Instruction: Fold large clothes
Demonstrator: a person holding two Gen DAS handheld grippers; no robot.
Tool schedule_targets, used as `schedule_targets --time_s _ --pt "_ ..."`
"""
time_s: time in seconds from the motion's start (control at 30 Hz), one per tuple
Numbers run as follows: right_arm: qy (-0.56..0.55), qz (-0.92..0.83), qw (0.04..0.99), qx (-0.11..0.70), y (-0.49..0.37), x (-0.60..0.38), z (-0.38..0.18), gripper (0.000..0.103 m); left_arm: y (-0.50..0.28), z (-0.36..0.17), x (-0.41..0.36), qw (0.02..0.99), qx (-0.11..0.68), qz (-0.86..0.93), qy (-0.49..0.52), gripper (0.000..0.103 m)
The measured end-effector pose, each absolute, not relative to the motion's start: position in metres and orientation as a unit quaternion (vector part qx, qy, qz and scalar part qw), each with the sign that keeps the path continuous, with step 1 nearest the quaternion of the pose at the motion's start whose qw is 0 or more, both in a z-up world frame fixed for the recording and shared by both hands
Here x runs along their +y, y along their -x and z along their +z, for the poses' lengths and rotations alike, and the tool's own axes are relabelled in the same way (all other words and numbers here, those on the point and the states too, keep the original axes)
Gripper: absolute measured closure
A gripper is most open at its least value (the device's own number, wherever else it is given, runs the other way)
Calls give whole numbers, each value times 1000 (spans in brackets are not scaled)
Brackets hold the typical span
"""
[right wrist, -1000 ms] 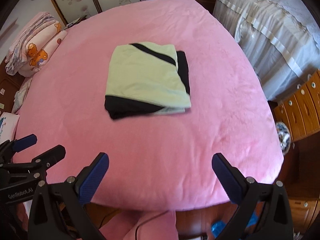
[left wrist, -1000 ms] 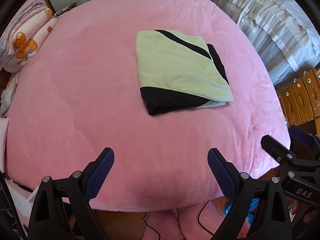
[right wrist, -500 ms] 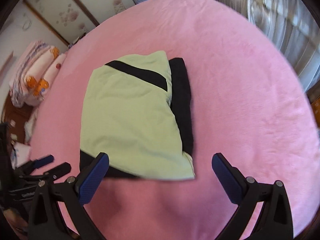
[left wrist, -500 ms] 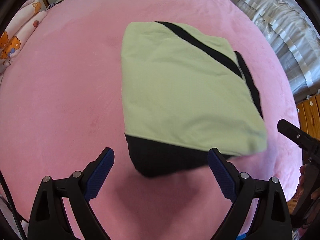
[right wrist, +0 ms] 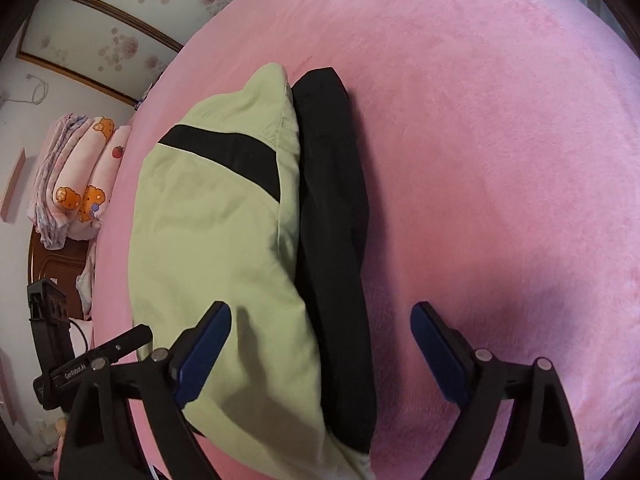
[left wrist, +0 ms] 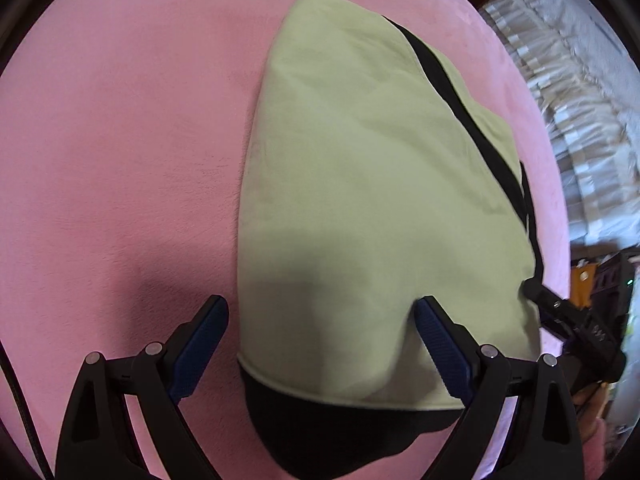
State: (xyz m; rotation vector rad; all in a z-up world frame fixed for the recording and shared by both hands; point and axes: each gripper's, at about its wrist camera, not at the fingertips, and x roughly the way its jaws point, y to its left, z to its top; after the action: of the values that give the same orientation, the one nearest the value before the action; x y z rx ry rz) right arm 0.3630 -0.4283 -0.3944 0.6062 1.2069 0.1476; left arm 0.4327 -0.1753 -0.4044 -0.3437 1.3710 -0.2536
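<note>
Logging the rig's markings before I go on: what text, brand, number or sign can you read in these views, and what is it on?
"GenRobot.AI": white print on the left hand-held gripper body, seen in the right wrist view; small, and the first letters are a best reading.
White marks on the right hand-held gripper body in the left wrist view: too blurred to read.
Folded green and black garment: no text visible.
Folded bedding with cartoon bear prints: pictures only, no words.

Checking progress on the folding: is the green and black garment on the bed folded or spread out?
Folded: the garment lies as a compact layered bundle on the pink bed cover.
</note>
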Motion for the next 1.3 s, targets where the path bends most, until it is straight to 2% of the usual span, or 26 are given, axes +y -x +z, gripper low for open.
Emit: schedule_targets --time_s 0.37,0.5,0.6,0.63,0.67,0.7,0.77,0.87,1.03,1.1,1.3 --pt "-330 154 743 562 -404 -421 -417 31 -462 -438 -167 730 620 -157 241 9" --pt "-350 184 725 564 -416 -416 -428 34 -473 -444 -168 723 619 -171 256 9" --pt "-365 195 709 571 -421 -415 -436 44 -476 -447 -170 719 621 -176 257 9" --pt "-360 196 707 577 -421 -416 -436 53 -476 -448 -171 719 621 -177 256 9" --pt "-357 200 704 580 -423 -415 -436 58 -475 -447 -170 719 622 -176 254 10" --pt "-362 201 701 580 -423 -415 -437 61 -473 -446 -169 721 623 -175 250 13" --pt "-380 205 692 579 -421 -414 -440 76 -471 -443 -167 722 624 -173 244 19" --pt "-400 203 688 570 -415 -412 -440 85 -467 -437 -162 722 622 -169 253 31" --pt "-386 189 704 565 -412 -404 -424 91 -463 -426 -158 722 620 -163 260 57" --pt "-380 189 711 560 -411 -400 -415 92 -463 -419 -161 728 616 -167 248 63" --pt "-366 183 732 545 -409 -387 -384 93 -468 -403 -157 721 612 -180 269 72"
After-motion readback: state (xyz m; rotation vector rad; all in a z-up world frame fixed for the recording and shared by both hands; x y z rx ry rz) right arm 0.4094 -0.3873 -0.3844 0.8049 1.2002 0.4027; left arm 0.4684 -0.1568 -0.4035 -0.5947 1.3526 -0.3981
